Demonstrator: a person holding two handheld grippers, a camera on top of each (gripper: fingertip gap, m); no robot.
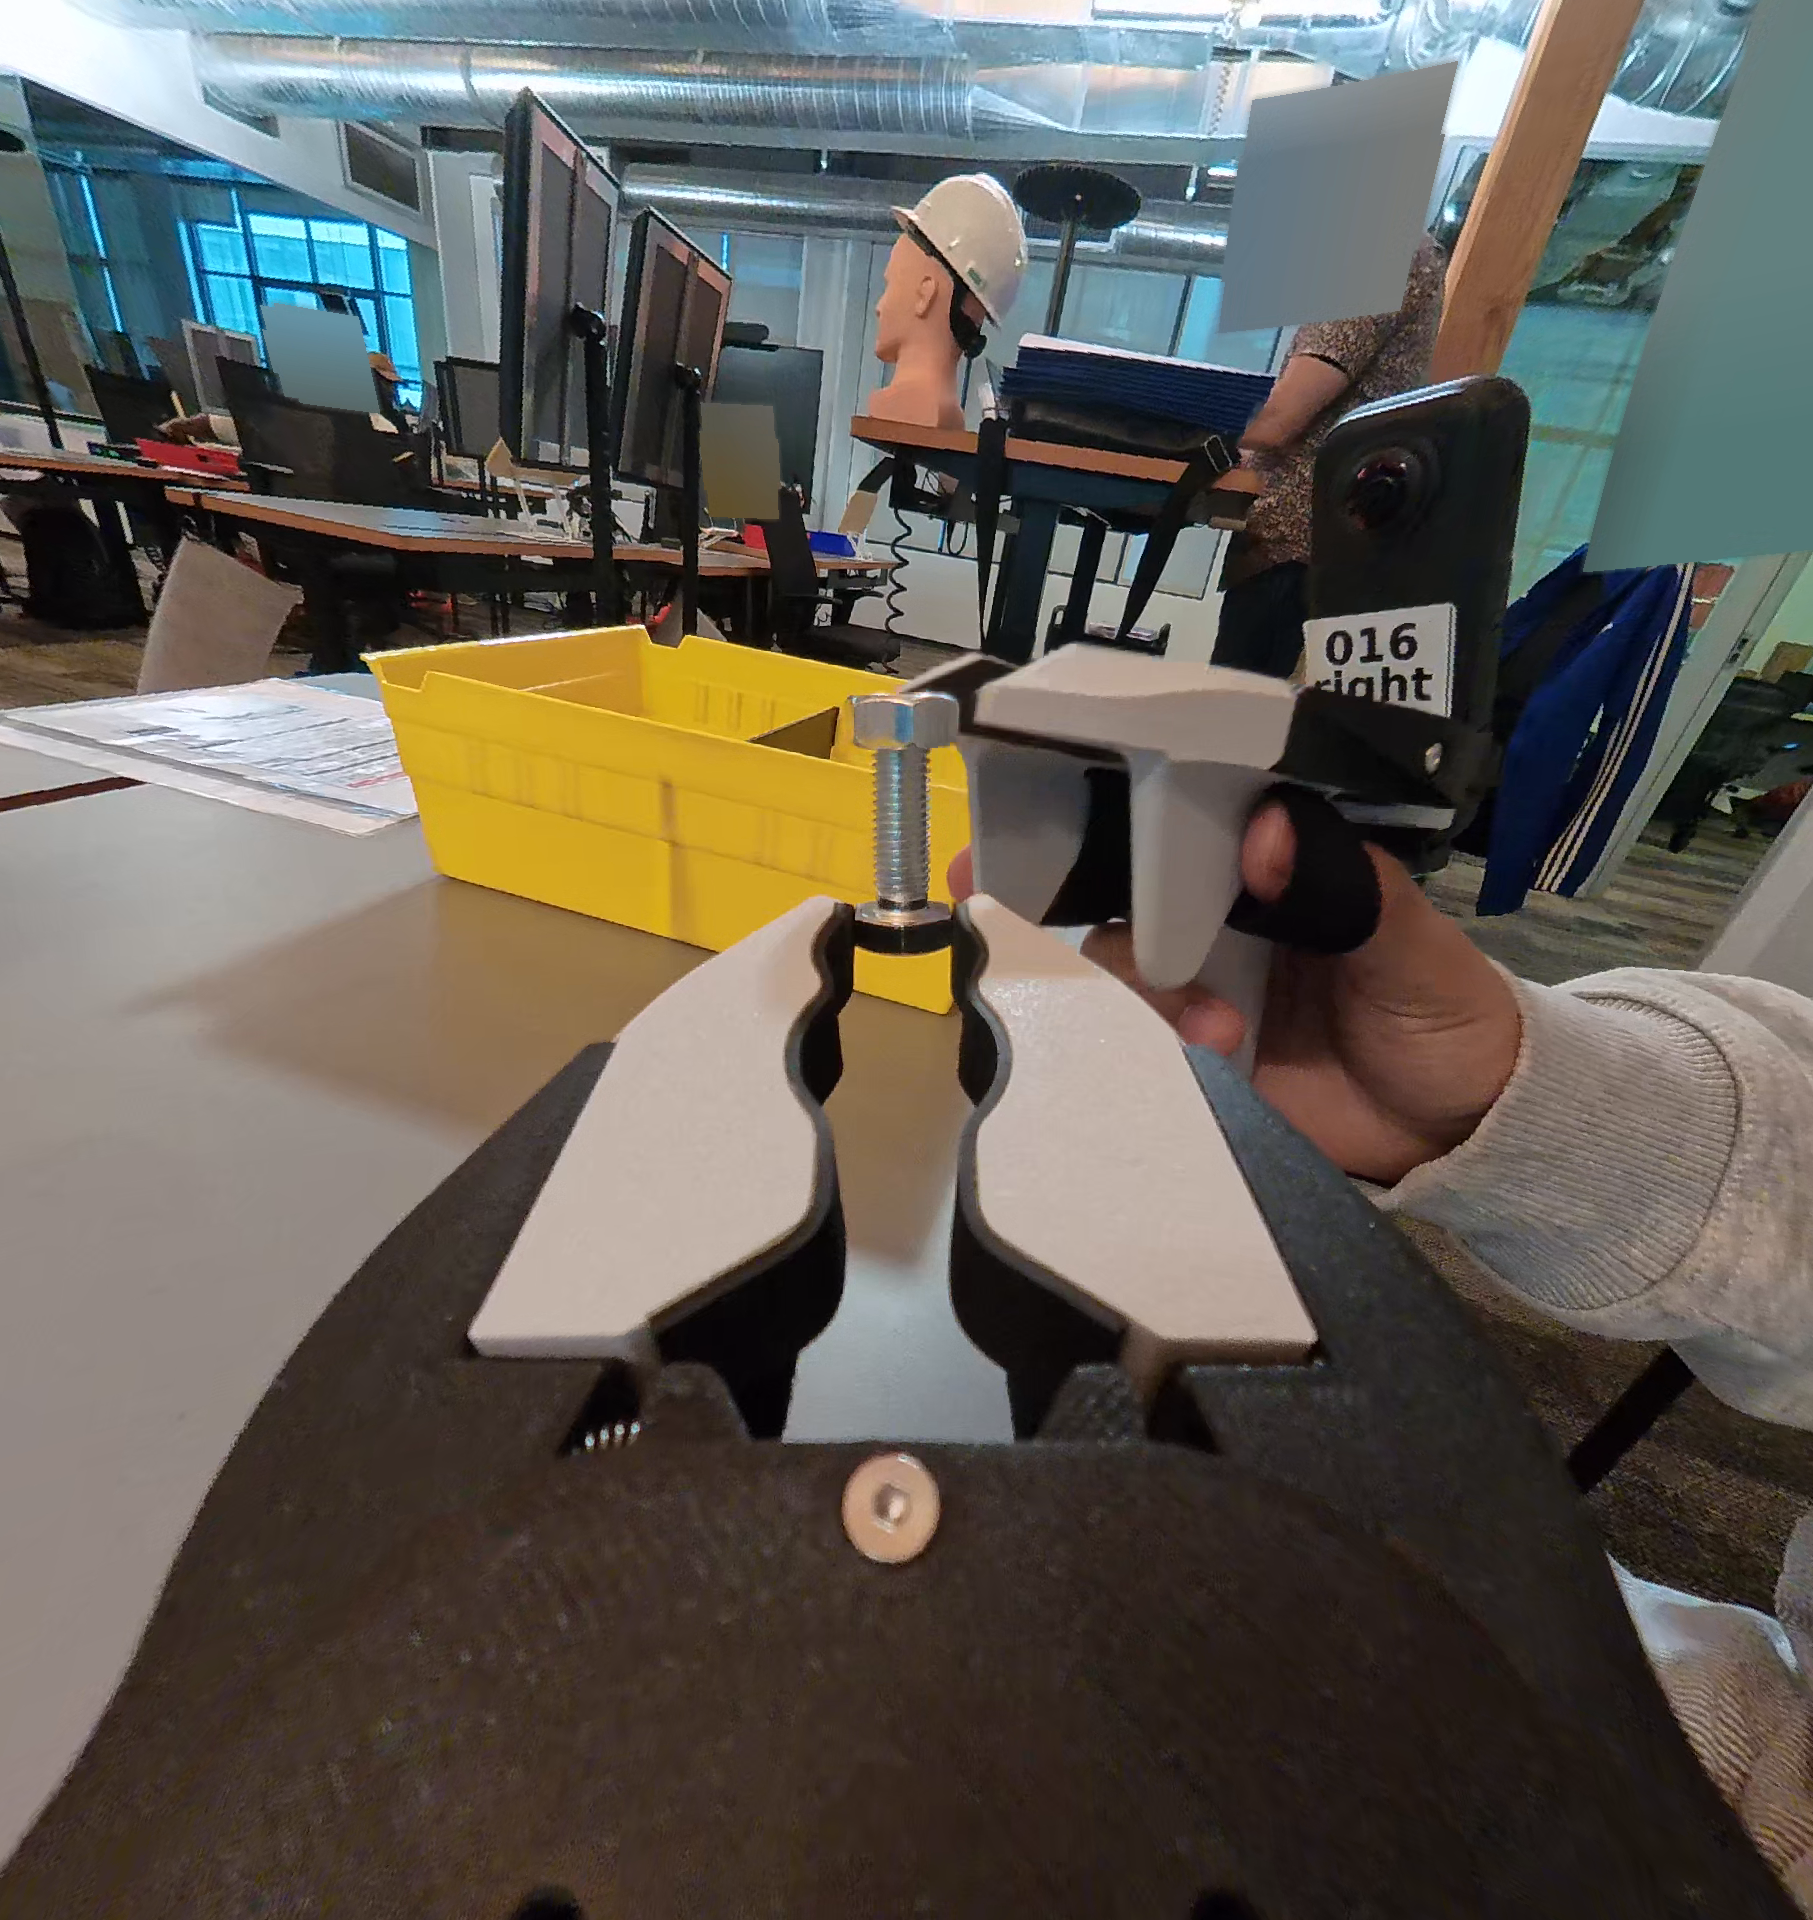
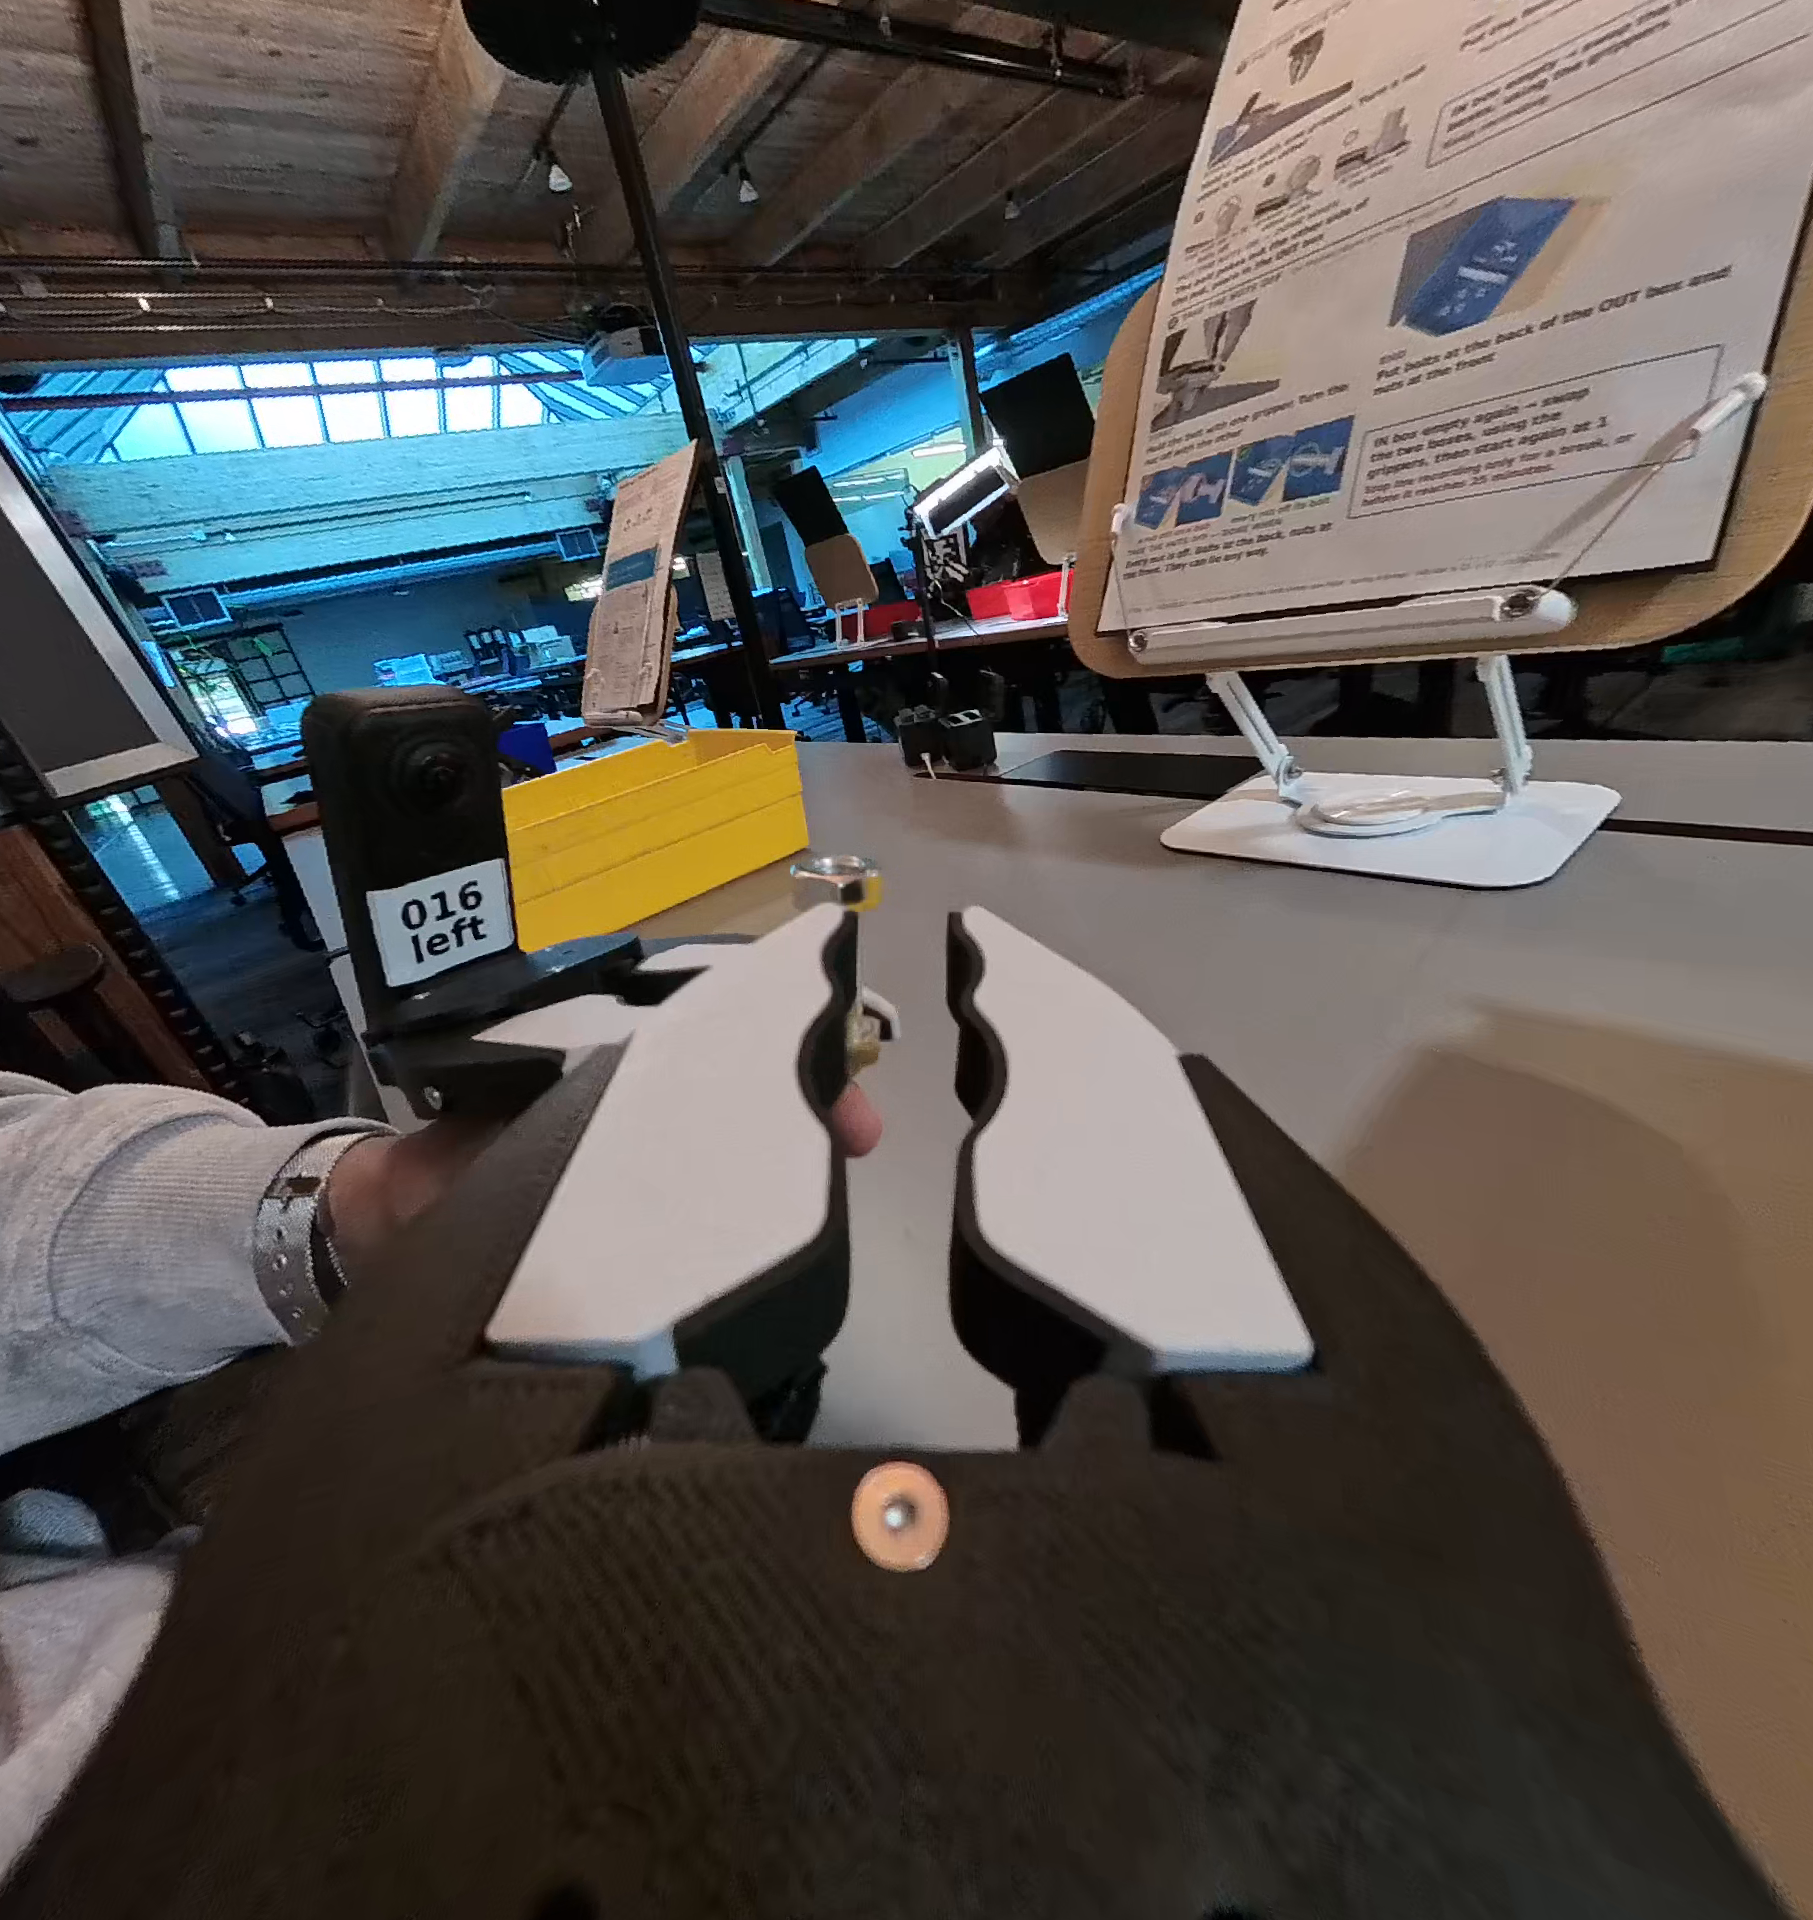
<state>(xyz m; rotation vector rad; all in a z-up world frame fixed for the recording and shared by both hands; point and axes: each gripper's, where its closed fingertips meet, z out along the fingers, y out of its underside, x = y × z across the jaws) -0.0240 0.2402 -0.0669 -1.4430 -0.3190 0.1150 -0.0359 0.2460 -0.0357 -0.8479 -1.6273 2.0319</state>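
2 tools are above the grey worktop (image 1: 154,1039). The left tool (image 1: 902,925) pinches between its fingertips the nut (image 1: 902,914) that sits at the lower end of a silver bolt (image 1: 902,800); the bolt stands upright, with its hexagonal head on top. The right tool (image 2: 902,925) has its fingers spread with a clear gap between them, and it holds nothing. In the left wrist view its grey fingers are just to the right of the bolt head, at about the same height, and I cannot tell if they touch it. In the right wrist view the bolt head (image 2: 837,878) shows just beyond the tip of the right tool's left finger, and the left tool (image 2: 871,1023) lies below it, mostly hidden. A hand (image 1: 1380,1039) in a grey sleeve holds the handle of the right tool. A yellow bin (image 1: 611,790) with dividers stands on the worktop behind the bolt, a little to the left. On the far right of the worktop, a white stand (image 2: 1401,821) carries a printed sheet (image 2: 1453,312).
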